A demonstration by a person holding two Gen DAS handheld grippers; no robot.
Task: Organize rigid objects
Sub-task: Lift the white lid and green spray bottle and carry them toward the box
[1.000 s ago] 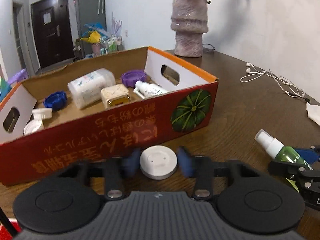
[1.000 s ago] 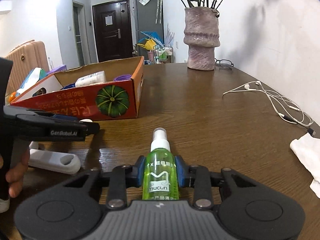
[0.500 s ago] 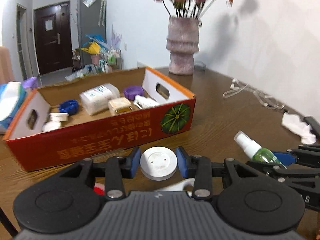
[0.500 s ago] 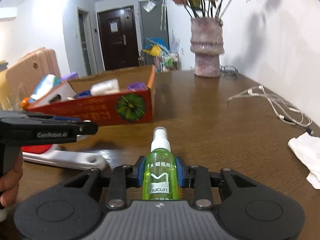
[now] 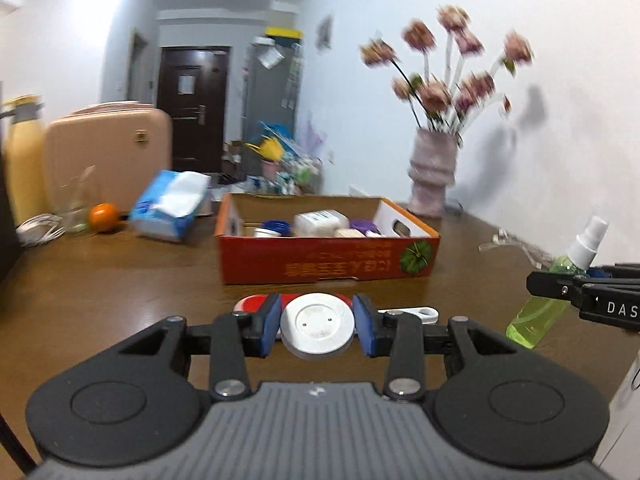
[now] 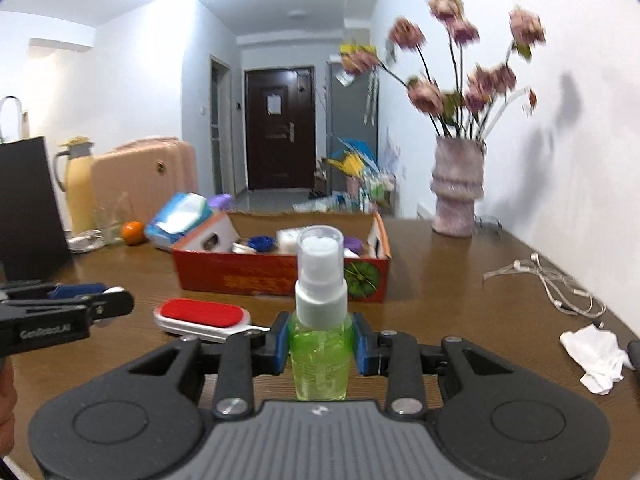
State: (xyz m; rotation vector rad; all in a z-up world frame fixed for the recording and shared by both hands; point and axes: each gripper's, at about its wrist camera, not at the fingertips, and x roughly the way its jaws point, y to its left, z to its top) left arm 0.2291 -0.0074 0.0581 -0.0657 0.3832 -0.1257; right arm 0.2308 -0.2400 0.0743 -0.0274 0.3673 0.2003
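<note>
The white round lid (image 5: 317, 325) sits flat-face-up between the fingers (image 5: 268, 326) of the left gripper (image 5: 317, 328), which are closed on its rim, carried above the worktop (image 5: 120, 280). The green spray bottle (image 6: 320, 320) stands upright in the right gripper (image 6: 320, 346), clamped across its body, nozzle at 12 o'clock.

The relation that counts, as I judge it: the orange cardboard box (image 5: 328, 264) lies at about 12 o'clock from both pairs of fingers, well apart, its long side turned broadside to them. In the left wrist view it is nearly dead ahead, and in the right wrist view slightly toward 11 o'clock, so neither hand is clearly nearer.

Between lid and box, a red-topped brush (image 6: 200, 316) lies on the worktop with its white handle toward 3 o'clock; in the left view the lid and fingers cover most of it. The things inside the box are blurred and half hidden by its near wall. The right gripper is cut off at the edge of the left view.
</note>
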